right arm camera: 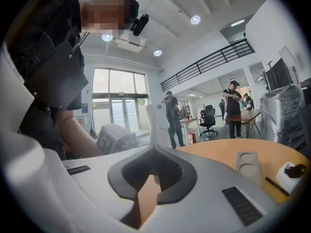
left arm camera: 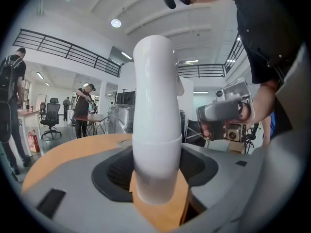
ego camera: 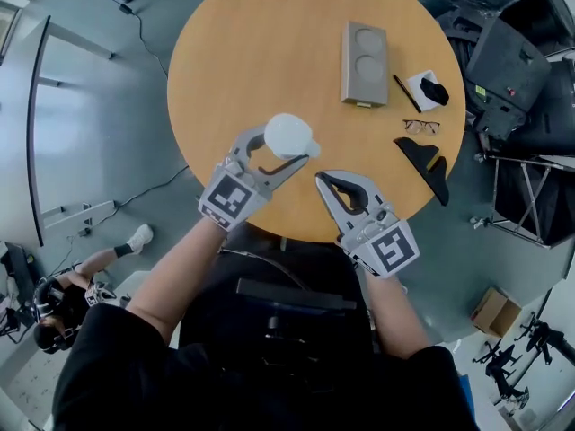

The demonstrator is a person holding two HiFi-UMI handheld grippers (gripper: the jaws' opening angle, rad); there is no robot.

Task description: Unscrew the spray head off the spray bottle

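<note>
A white spray bottle (ego camera: 289, 136) hangs upright above the round wooden table (ego camera: 243, 52), its head still on it. My left gripper (ego camera: 274, 155) is shut on the bottle's body, which fills the middle of the left gripper view as a white column (left arm camera: 155, 125) between the grey jaws. My right gripper (ego camera: 321, 180) is beside it on the right, a short gap away, shut with nothing between its black pads (right arm camera: 167, 176). From the right gripper view the spray bottle (right arm camera: 158, 123) shows beyond the jaw tips, with the left gripper's marker cube (right arm camera: 114, 137) beside it.
On the far right part of the table lie a grey tray with two round recesses (ego camera: 364, 63), a black pen (ego camera: 406, 93), a white cloth with a black item (ego camera: 431, 90), glasses (ego camera: 420, 126) and a black wedge-shaped piece (ego camera: 427, 164). People stand at desks in the background.
</note>
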